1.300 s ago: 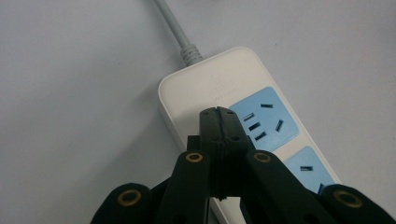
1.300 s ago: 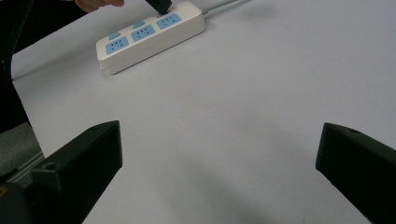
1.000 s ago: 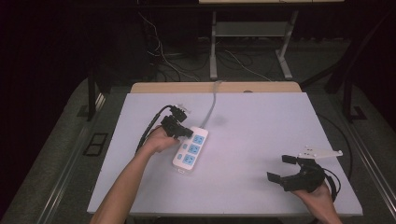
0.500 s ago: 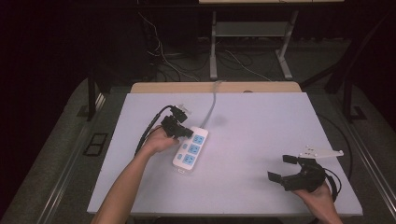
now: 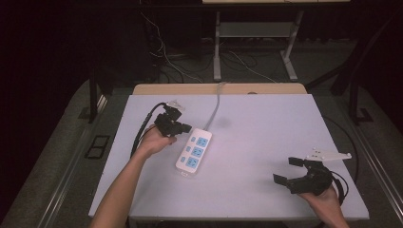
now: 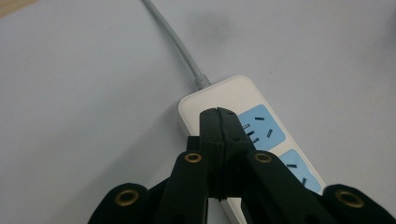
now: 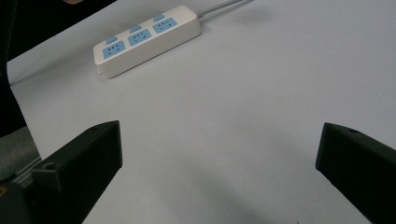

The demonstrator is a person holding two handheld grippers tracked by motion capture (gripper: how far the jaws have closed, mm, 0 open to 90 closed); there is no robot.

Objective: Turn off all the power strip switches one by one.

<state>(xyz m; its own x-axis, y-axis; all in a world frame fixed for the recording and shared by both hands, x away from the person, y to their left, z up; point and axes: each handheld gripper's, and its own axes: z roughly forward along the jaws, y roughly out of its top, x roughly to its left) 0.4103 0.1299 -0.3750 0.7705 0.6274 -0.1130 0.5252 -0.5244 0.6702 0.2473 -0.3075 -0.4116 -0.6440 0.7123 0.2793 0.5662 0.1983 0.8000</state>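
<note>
The power strip (image 5: pixel 194 151) lies flat on the white surface (image 5: pixel 266 128), a little left of the middle and slanted, with its grey cord (image 5: pixel 216 102) running away over the far edge. Its three blue sockets face up. Near the cord end there is a faint dark spot (image 5: pixel 223 122) on the surface.

The left claw (image 5: pixel 183 128) is closed, with nothing between the jaws. In the left gripper view its tips (image 6: pixel 218 114) are pressed together just above the cord end of the strip, over the first socket; I cannot tell if they touch it. The left hand (image 5: pixel 154 140) is just beside the strip, on its left side.

The right claw (image 5: pixel 287 171) is open wide and empty, near the front right corner, well apart from the strip. Between this claw and the strip the surface is bare, and the right half gives much free room.

Around the surface the room is dark. Behind the far edge a wooden board (image 5: pixel 218 89) shows, then grey floor with loose cables (image 5: pixel 161 52) and metal table legs (image 5: pixel 216 42).
</note>
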